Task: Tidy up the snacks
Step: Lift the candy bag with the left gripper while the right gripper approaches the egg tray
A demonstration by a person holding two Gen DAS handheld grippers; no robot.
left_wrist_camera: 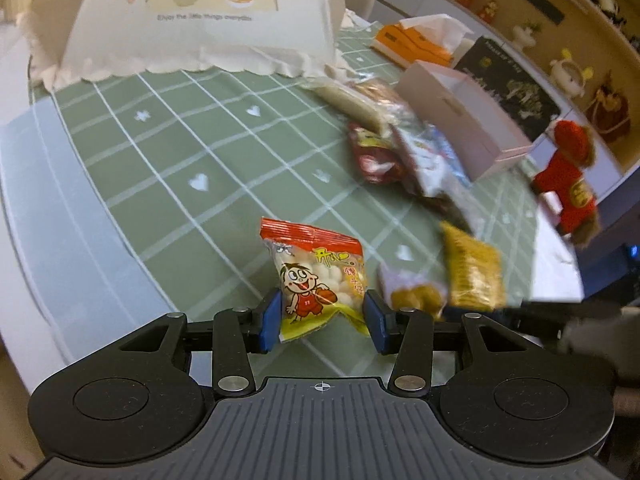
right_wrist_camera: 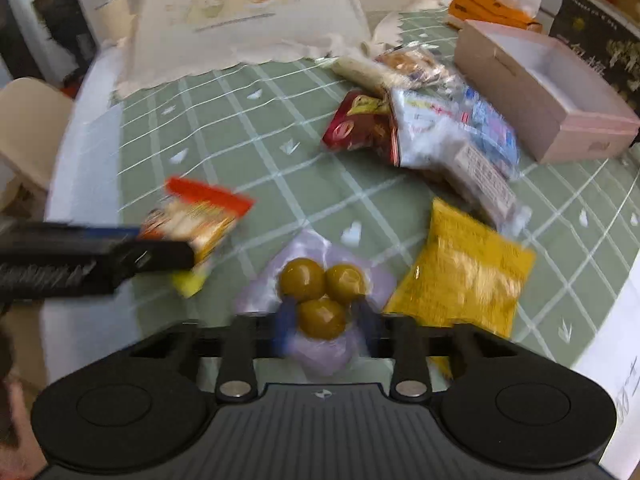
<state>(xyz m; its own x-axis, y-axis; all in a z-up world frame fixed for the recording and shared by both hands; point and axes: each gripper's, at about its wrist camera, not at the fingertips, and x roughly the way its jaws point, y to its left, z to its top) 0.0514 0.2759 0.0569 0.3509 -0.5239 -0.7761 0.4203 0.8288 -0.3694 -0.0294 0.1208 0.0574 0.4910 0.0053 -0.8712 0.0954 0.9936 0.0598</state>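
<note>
My left gripper (left_wrist_camera: pixel 324 320) is shut on an orange-topped cartoon-boy snack packet (left_wrist_camera: pixel 316 276), held upright between the blue pads; it also shows in the right wrist view (right_wrist_camera: pixel 196 216). My right gripper (right_wrist_camera: pixel 324 326) is shut on a clear pouch of three yellow-brown balls (right_wrist_camera: pixel 322 296), which also shows in the left wrist view (left_wrist_camera: pixel 414 290). A yellow packet (right_wrist_camera: pixel 460 268) lies just right of it. A pile of snacks lies further back: a red packet (right_wrist_camera: pixel 358 126), white-blue packets (right_wrist_camera: pixel 460 136) and a pale roll (right_wrist_camera: pixel 360 70). An open pink box (right_wrist_camera: pixel 532 92) stands at the far right.
A green checked tablecloth (right_wrist_camera: pixel 260 152) covers the round table. A cream food-cover tent (right_wrist_camera: pixel 248 12) stands at the back. An orange tissue box (right_wrist_camera: pixel 492 8) and a black box (right_wrist_camera: pixel 596 40) are behind the pink box. A red plush bear (left_wrist_camera: pixel 568 184) sits at the table's right edge.
</note>
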